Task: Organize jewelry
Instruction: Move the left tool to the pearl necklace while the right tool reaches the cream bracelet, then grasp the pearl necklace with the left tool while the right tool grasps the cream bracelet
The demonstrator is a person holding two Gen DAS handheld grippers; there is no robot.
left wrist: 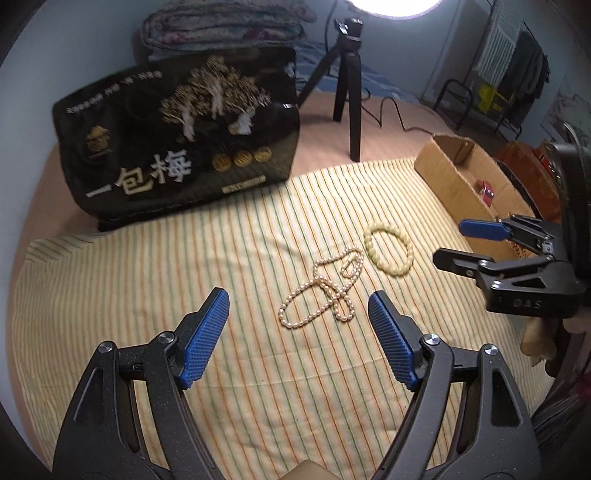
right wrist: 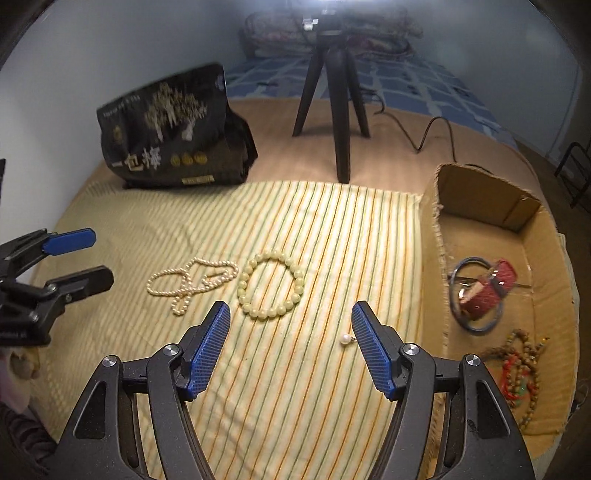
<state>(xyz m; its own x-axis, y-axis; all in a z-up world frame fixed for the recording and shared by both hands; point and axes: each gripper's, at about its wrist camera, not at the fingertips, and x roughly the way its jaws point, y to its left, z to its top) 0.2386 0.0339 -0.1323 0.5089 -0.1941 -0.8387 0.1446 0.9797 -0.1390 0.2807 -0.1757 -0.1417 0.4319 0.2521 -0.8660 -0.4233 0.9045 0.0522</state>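
Observation:
A pearl necklace point(left wrist: 325, 290) lies tangled on the striped cloth point(left wrist: 147, 295), just ahead of my open, empty left gripper point(left wrist: 297, 301). A pale green bead bracelet point(left wrist: 388, 250) lies right of it. In the right wrist view the necklace point(right wrist: 192, 282) and the bracelet point(right wrist: 271, 284) lie ahead and left of my open, empty right gripper point(right wrist: 290, 314). A small pearl pendant point(right wrist: 346, 339) lies by its right finger. A cardboard box point(right wrist: 480, 199) at the right holds a red item, a blue ring and bead strings. The right gripper also shows in the left wrist view point(left wrist: 448, 242), and the left gripper in the right wrist view point(right wrist: 98, 258).
A black printed bag point(left wrist: 177, 147) stands at the back left. A black tripod point(left wrist: 347, 85) with a cable stands behind the cloth. Folded blankets point(left wrist: 221, 26) lie at the far wall. A dark rack point(left wrist: 491, 96) stands at the far right.

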